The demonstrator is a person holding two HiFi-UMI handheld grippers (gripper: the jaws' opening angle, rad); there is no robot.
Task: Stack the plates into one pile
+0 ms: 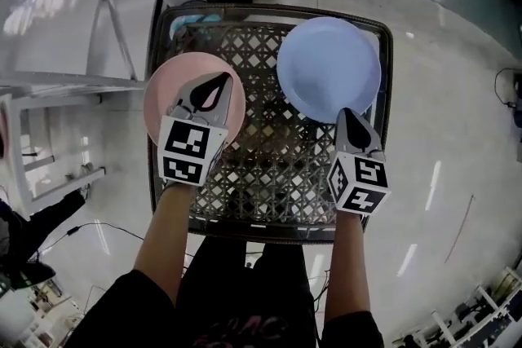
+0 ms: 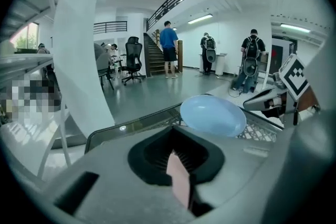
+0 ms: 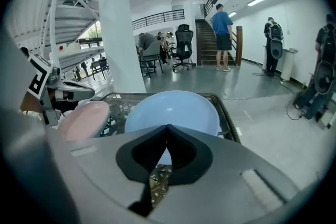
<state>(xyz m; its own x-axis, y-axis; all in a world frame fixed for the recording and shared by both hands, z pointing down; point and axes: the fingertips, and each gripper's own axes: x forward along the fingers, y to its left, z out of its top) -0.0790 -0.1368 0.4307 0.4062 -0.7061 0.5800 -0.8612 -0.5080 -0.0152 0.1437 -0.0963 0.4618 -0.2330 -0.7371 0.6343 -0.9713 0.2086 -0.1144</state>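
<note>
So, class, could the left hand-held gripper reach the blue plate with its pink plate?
Probably yes: the left hand-held gripper grips the pink plate, and only open table lies between it and the blue plate.

The pink plate point(image 1: 167, 102) hangs in the left claw point(image 1: 220, 80), the blue plate point(image 1: 326, 65) in the right claw point(image 1: 347, 113).

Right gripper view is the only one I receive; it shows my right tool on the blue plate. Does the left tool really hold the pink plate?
Observer: Yes. The left gripper view shows the left tool shut on the rim of the pink plate.
Operator: Where is that plate over the table?
Observer: In the head view it overlaps the left rim of the lattice table.
Operator: Do the two plates touch?
Observer: No. The head view shows bare lattice between it and the blue plate.
</note>
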